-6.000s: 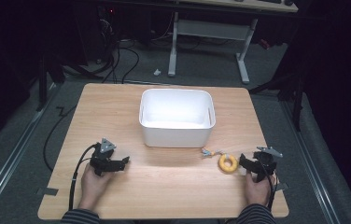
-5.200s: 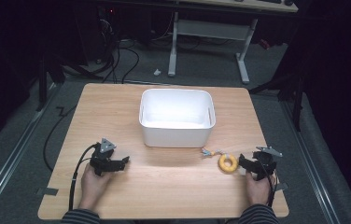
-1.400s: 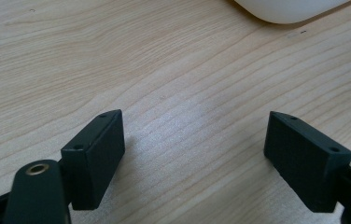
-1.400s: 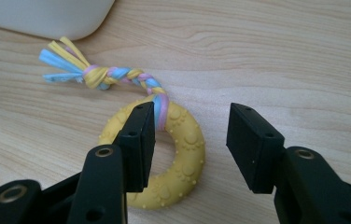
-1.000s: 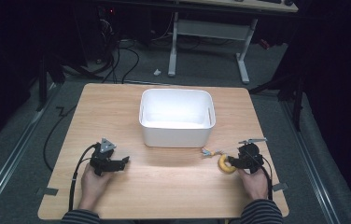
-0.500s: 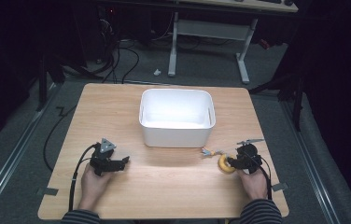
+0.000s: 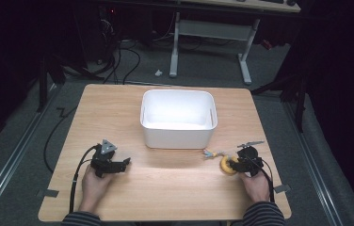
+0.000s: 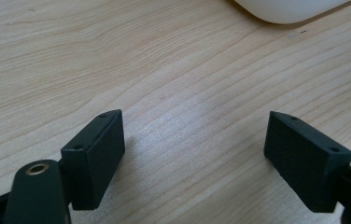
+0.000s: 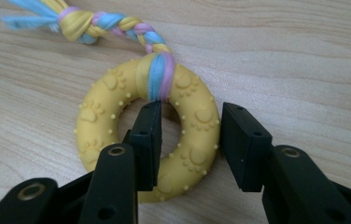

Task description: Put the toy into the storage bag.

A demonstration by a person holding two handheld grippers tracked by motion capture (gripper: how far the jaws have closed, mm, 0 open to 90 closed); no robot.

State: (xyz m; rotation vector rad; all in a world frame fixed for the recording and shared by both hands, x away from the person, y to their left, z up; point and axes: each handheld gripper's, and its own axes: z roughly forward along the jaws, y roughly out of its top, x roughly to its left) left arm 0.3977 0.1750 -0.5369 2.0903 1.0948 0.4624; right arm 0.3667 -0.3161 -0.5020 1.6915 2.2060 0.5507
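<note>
A yellow rubber ring toy [image 9: 101,121] with paw prints lies flat on the wooden table [image 7: 165,188]. A braided blue, pink and yellow rope tail [image 9: 113,22] is tied through it. My right gripper [image 9: 191,112] straddles the ring's right side, one jaw inside the hole and the other against the outer edge, shut on the band. From above, the ring [image 7: 225,165] sits at the front right, just left of the right gripper [image 7: 235,164]. My left gripper [image 7: 122,164] rests at the front left, open, with bare wood between its jaws [image 8: 197,126].
A white plastic bin [image 7: 177,135] stands mid-table, behind both grippers; its curved bottom edge [image 8: 285,7] shows in the left gripper view. The rope tail [image 7: 210,153] points toward the bin. Bare wood lies between the two hands. Dark floor and cables surround the table.
My right gripper moved left to the ring and its jaws came together across the ring's band. The left gripper and the bin stayed put.
</note>
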